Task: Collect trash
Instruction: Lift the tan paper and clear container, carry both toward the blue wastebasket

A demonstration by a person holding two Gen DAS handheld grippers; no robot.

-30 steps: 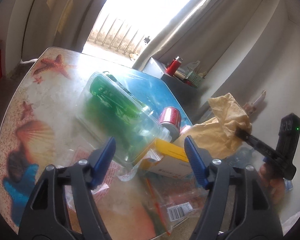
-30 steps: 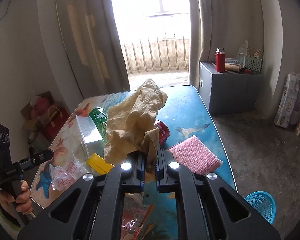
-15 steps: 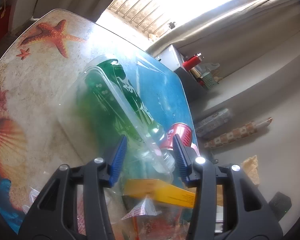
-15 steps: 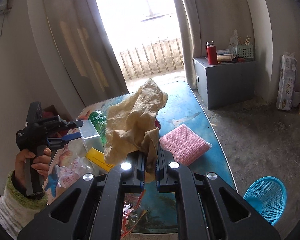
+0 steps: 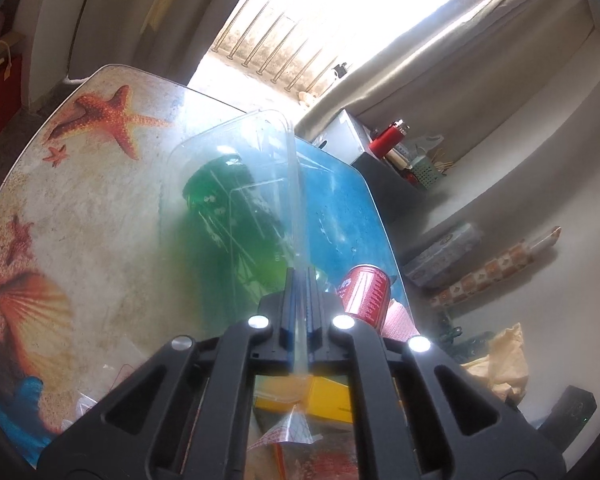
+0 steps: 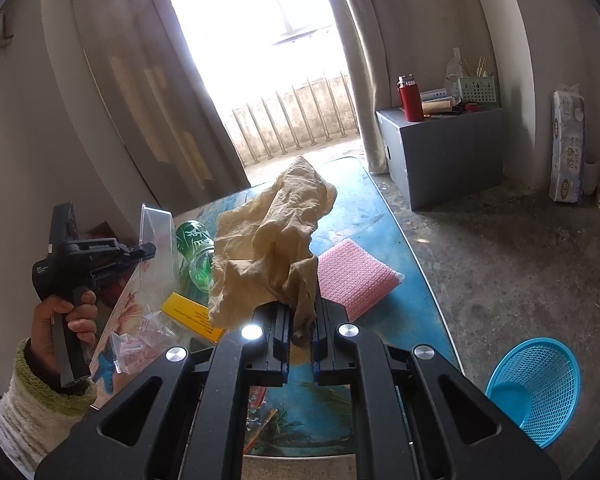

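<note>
The left gripper (image 5: 299,280), its blue pads pressed together on the thin rim of a clear plastic container (image 5: 236,184), holds that container edge-on, the rim running straight away from the fingers toward the far end of the table (image 5: 80,184). Through the clear wall a green can (image 6: 194,242) shows, lying on the tabletop with its long axis pointing away from the left fingers; whether it sits inside the container or merely behind it cannot be told. A red can (image 5: 366,294) lies just right of the left fingertips, its white lettering too blurred to read.

The right gripper (image 6: 300,322) is clamped tight on a lower fold of a crumpled tan paper bag (image 6: 272,248), which rises above the jaws and hides part of the table. Beyond it lie a pink sponge cloth (image 6: 354,276) and, to the left, a yellow box (image 6: 190,314) with a line of small print (illegible here) and a clear wrapper (image 6: 134,346) printed in red.

A blue mesh basket (image 6: 536,390) stands on the floor off the table's near right corner, lower right of the right fingers and well apart from the left hand (image 6: 66,322). The right hand is plainly the nearer, so its paper likely goes in first, the container crossing the table after.
</note>
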